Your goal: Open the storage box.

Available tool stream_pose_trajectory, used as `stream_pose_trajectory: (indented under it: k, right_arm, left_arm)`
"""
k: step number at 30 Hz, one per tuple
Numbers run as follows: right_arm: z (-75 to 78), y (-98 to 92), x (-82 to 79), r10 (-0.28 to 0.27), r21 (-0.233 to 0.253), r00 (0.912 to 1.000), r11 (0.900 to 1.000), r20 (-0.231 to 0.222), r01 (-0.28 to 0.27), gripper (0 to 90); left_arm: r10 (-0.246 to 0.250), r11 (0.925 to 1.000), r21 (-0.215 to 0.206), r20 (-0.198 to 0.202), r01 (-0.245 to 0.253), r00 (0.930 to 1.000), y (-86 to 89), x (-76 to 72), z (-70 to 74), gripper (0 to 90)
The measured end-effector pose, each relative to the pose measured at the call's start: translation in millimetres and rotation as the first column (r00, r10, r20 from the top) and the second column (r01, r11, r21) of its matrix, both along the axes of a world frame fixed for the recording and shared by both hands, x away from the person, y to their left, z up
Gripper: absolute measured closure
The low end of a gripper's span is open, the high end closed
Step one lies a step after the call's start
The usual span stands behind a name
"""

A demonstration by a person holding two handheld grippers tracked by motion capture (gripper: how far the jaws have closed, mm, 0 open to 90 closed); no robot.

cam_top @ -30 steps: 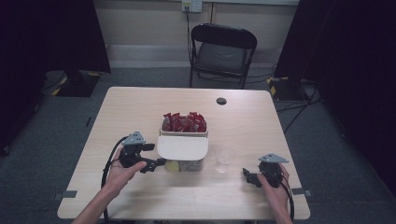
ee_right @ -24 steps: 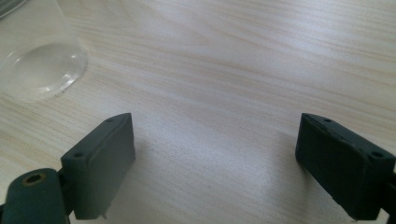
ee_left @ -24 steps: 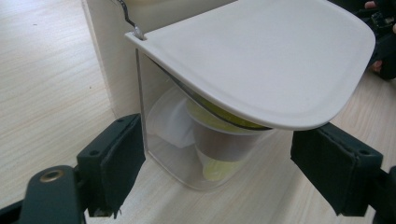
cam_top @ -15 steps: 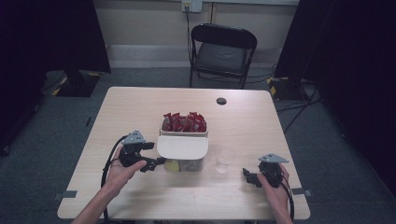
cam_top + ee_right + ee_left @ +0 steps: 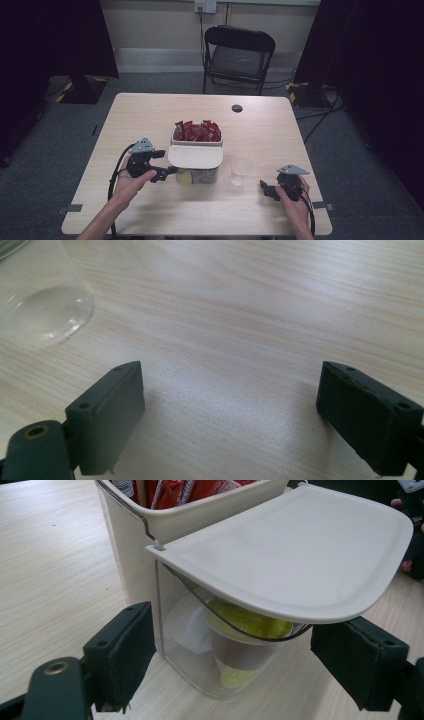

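Note:
A cream box stands mid-table, its back part full of red packets. Its front part has clear walls under a cream hinged lid and holds yellow-topped cups. My left gripper is open at the clear compartment's left front, its jaws spread on either side of that corner. A clear plastic cup stands right of the box. My right gripper is open low over bare wood, right of the cup, with nothing between its jaws.
A small black disc lies toward the table's far edge. A black folding chair stands behind the table. Cables trail from both grippers toward the near edge.

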State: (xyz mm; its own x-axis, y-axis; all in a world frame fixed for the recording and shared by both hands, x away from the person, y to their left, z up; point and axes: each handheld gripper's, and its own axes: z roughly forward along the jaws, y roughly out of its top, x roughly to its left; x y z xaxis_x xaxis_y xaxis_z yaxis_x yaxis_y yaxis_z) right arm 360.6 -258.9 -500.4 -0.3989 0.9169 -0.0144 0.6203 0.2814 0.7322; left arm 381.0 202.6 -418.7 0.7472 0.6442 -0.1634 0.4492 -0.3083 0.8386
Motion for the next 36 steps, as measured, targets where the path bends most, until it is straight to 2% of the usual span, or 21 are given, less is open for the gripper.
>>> stream_pose_trajectory:
  k: [17,21,22,27,36]
  right_arm:
    - [0.0,-0.3,0.1,0.003,-0.002,1.0,1.0,0.0,-0.003,11.4]
    - [0.0,-0.1,0.1,0.002,0.0,1.0,1.0,0.0,-0.002,11.4]
    - [0.0,-0.1,0.1,0.002,0.0,1.0,1.0,0.0,-0.002,11.4]
    - [0.0,-0.1,0.1,0.002,0.0,1.0,1.0,0.0,-0.002,11.4]
    - [0.0,-0.4,0.2,0.005,-0.003,1.0,1.0,0.001,-0.005,11.4]
  left_arm:
    - [0.013,0.9996,-0.024,0.008,-0.013,0.9999,-0.2,1.9,8.0,17.0]
    - [0.008,0.9998,-0.018,0.01,-0.007,0.9999,-0.6,4.0,10.7,17.1]
    - [0.013,0.9994,-0.031,0.013,-0.013,0.9998,-1.2,4.9,12.8,17.1]
    - [0.011,0.9996,-0.028,0.021,-0.01,0.9997,-0.9,6.7,18.3,17.5]
    - [0.015,0.9987,-0.049,0.022,-0.014,0.9996,-1.9,10.0,22.2,16.9]
